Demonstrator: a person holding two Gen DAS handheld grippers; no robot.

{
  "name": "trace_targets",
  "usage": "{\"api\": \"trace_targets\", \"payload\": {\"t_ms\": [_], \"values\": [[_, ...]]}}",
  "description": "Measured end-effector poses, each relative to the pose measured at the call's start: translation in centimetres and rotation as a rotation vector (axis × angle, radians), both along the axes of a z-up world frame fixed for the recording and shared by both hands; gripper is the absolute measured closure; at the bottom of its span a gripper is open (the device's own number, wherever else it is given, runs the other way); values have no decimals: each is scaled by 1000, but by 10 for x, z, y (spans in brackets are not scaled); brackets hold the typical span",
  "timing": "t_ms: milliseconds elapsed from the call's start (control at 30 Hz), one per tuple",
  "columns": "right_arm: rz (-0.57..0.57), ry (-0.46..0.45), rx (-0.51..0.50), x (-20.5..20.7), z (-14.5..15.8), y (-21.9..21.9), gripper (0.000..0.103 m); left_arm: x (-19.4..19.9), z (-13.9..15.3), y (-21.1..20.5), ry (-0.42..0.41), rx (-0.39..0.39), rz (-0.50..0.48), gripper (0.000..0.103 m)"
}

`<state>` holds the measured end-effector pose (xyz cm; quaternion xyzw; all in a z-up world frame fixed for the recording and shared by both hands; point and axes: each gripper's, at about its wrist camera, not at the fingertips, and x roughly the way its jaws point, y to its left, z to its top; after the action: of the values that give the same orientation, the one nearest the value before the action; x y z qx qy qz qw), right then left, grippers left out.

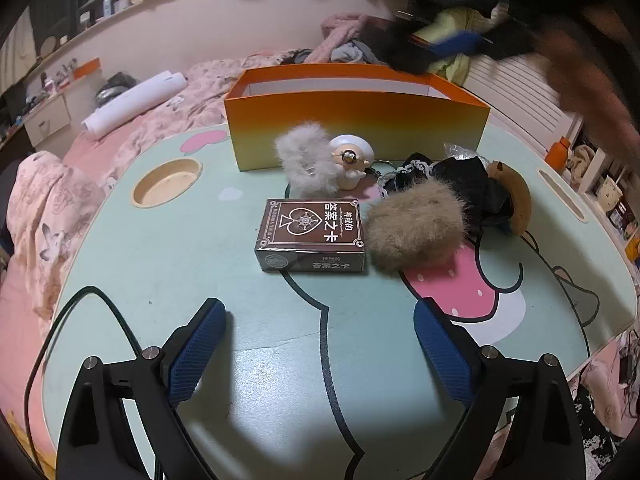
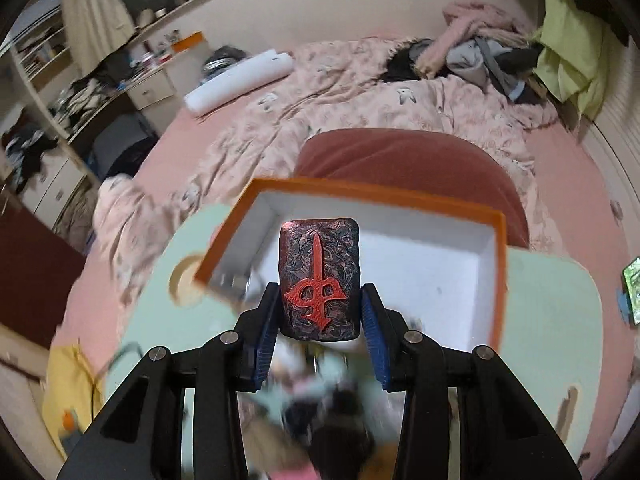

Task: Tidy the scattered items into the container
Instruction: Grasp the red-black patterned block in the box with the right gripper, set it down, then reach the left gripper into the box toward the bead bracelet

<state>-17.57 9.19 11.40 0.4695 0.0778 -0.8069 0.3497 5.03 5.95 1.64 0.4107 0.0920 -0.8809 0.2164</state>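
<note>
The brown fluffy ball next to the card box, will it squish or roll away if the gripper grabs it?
The brown fluffy ball looks all soft fur, so it probably squishes and weighs little. Its rounded shape might let it roll when nudged, though the fur likely slows it.

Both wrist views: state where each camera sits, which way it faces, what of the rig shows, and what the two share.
Left wrist: low over the table, facing forward at the card box, fur puffs, figurine and orange box; the open left gripper shows, and a blurred right gripper above the box.
Right wrist: above the table, tilted down into the orange box; the right gripper shows, shut on a dark block with a red emblem.
Shared: orange box, table, pink bed.
</note>
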Motion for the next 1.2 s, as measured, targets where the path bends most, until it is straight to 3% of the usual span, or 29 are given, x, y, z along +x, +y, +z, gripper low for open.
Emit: {"api": "trace_targets", "payload": {"t_ms": [233,400,567,733,933,1067,1200], "values": [[41,-71,6,31,-35,40,62,0,-1,-1,-1,0,2,7],[46,-22,74,45,-57,56,61,0,-1,-1,-2,0,2,7],[108,-22,49,55,-69,62,52,1,-1,-1,-5,3,6,7],[188,-18,30,70,-72,63,51,4,5,-5,24,5,22,7],[168,-3,-113,75,-57,79,51,0,24,-16,82,4,40,7],[95,66,-68,74,-46,86,51,-15,50,-27,101,-2,28,7],[30,102,-29,73,-43,90,51,-46,82,-39,52,63,-14,7]]}}
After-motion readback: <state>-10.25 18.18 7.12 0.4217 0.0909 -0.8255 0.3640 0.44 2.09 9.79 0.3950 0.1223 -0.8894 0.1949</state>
